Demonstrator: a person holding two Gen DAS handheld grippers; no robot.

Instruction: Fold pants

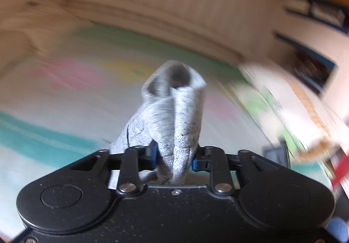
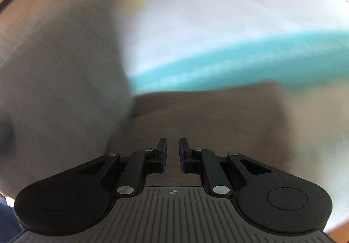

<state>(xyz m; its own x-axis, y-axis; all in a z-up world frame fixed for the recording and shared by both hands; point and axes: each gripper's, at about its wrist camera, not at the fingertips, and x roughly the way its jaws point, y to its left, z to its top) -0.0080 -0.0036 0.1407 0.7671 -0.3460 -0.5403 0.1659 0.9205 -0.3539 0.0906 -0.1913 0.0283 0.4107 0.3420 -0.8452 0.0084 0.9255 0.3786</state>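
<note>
The left gripper [image 1: 174,155] is clamped on a bunched fold of pale grey knit pants [image 1: 172,116], the cloth rising in a crumpled column straight ahead of its blue-padded fingers [image 1: 152,154] and spilling down behind them toward the body of the tool. Beneath lies a white mat striped in teal, pink and yellow [image 1: 54,99], smeared by motion blur.

The right gripper [image 2: 173,153] holds nothing; its fingers stand a narrow gap apart over a brown wooden surface [image 2: 207,112]. From the right wrist view, a broad grey mass, probably the rest of the pants [image 2: 61,72], fills the left side, lying to the left of the right gripper and not between its fingers. The blur hides any hem or waistband, so the garment's long axis cannot be told. The left gripper alone has the cloth; the right would likely have to reach leftward for a second grip.
</note>
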